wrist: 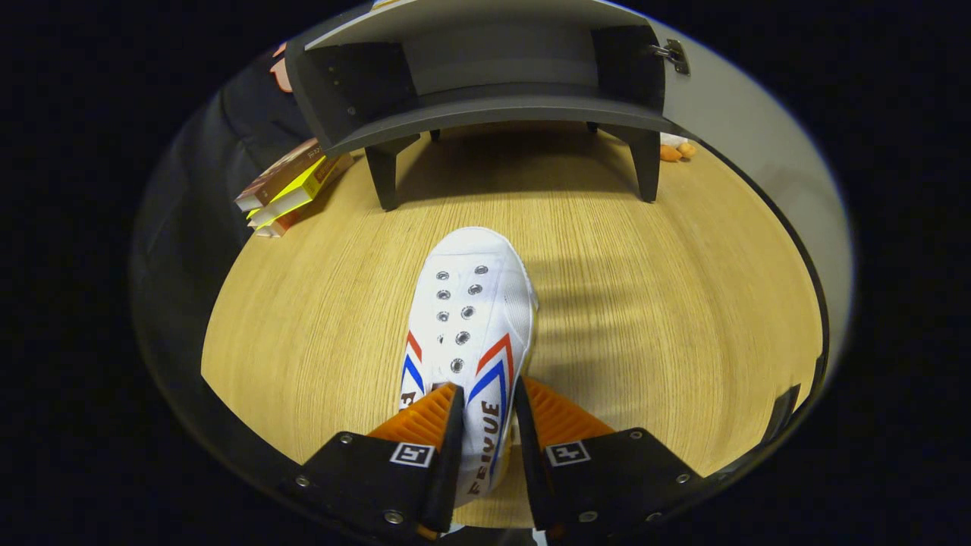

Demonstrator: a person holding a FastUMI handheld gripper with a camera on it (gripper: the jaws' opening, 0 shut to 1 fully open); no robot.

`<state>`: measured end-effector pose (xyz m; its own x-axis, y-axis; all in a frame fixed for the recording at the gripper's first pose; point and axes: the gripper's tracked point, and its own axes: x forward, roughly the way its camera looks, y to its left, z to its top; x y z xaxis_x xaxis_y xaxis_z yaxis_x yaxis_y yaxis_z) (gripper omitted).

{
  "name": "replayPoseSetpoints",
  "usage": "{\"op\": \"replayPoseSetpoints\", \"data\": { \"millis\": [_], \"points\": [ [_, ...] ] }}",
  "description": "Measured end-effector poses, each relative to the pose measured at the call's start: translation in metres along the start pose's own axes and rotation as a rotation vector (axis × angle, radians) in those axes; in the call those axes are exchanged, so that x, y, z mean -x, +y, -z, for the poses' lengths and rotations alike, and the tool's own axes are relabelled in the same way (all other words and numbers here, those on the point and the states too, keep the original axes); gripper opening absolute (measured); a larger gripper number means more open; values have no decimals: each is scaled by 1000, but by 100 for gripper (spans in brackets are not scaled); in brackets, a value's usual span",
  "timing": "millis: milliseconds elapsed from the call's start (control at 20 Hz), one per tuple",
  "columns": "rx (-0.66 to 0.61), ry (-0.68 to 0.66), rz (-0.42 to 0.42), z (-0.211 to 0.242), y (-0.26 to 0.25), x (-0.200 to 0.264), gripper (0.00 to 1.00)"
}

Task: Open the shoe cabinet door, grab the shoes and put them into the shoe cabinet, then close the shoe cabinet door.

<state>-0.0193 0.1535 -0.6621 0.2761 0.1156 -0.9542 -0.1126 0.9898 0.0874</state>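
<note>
The gripper (489, 406) was clamped narrowly on the white canvas sneaker (470, 318), its 2 ribbed fingers (425, 417) pressing the right wall of the shoe near the heel, 1 inside the opening and 1 outside. The sneaker pointed away from the fingers, its toe aimed at the shoe cabinet (485, 83) and well short of it; whether its sole touched the wooden tabletop (667, 303) or hung just above it could not be told.

The likely risk was the hold itself: only a thin, soft fabric wall lay between the fingers, so the long toe could sag or swing and pull the canvas free. A drooping toe could also catch the front lip of the cabinet's bottom shelf, which stood raised on short legs.

The sneaker was woven canvas with a rounded toe, 2 rows of metal eyelets without laces, and red and blue chevrons on each side. The tabletop was pale wood-grain laminate. Beyond the shoe, the cabinet was matte dark grey board, its interior exposed, with the open door (758, 136) swung to the far right on a metal hinge (671, 54). A stack of books (292, 186) lay far left, and a small soft toy (675, 148) sat far right.
</note>
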Motion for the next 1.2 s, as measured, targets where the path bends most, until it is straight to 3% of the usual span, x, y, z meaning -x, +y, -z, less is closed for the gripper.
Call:
{"op": "replayPoseSetpoints", "data": {
  "millis": [200,400,650,1200],
  "points": [
    [-42,18,22,-1,-6,0,19],
    [-50,16,69,-2,-8,2,7],
    [-50,26,74,-8,-10,8,6],
    [-27,-62,4,-21,-15,14,3]
  ]
}}
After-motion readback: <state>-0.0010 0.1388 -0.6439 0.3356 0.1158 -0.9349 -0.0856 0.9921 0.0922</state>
